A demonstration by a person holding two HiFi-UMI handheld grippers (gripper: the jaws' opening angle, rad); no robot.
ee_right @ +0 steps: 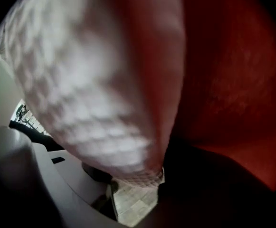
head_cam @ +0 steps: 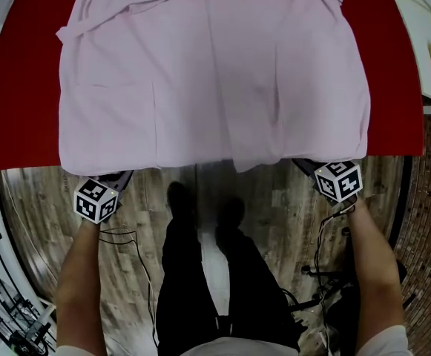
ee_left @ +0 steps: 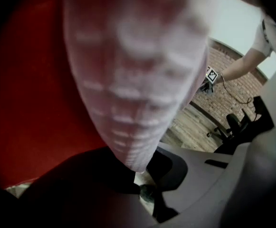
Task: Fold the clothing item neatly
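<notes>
A pale pink garment (head_cam: 215,73) lies spread flat on the red desk (head_cam: 22,87), with its hem overhanging the near edge. Its top is cut off, and both gripper views show only blurred cloth. With both forearms reaching forward, the left gripper (head_cam: 122,175) pinches the hem's left corner. The right gripper (head_cam: 303,166) has its jaws apart around the right corner.
</notes>
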